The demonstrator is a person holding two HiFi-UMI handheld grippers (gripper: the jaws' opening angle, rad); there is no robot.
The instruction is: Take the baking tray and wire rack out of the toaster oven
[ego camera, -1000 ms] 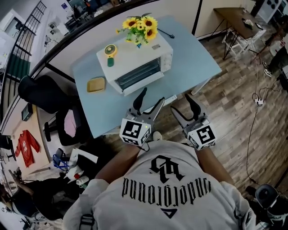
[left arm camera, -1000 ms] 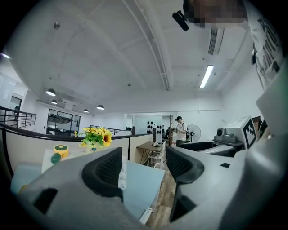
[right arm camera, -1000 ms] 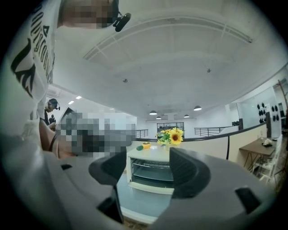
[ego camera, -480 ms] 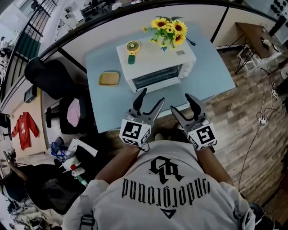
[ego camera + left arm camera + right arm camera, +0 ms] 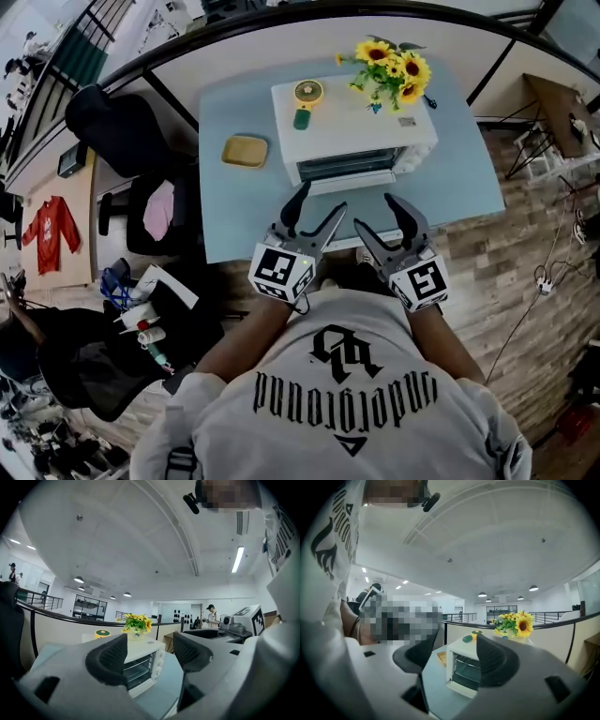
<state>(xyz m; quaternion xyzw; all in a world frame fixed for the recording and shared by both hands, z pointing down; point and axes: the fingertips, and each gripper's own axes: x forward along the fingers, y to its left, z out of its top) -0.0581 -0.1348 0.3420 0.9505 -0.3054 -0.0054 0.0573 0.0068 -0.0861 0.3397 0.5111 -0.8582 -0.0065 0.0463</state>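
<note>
Toaster oven [image 5: 354, 141], white, door closed, stands on blue table [image 5: 234, 216], sunflowers [image 5: 394, 70] on top; its lettering is too small to read. Left gripper [image 5: 321, 199] and right gripper [image 5: 375, 214] hover near its front, apart from it, jaws wide, nothing between them.

In open-plan office or lab workspace, by my reading. Black swivel office chair [image 5: 117, 127] beside my light-blue tabletop [image 5: 244, 211]; curved low partition wall with black rail [image 5: 234, 66]; wood-plank floor [image 5: 525, 234] with trailing cables [image 5: 548, 277]; black metal balcony railing [image 5: 44, 603]; round recessed ceiling lights [image 5: 78, 579].
</note>
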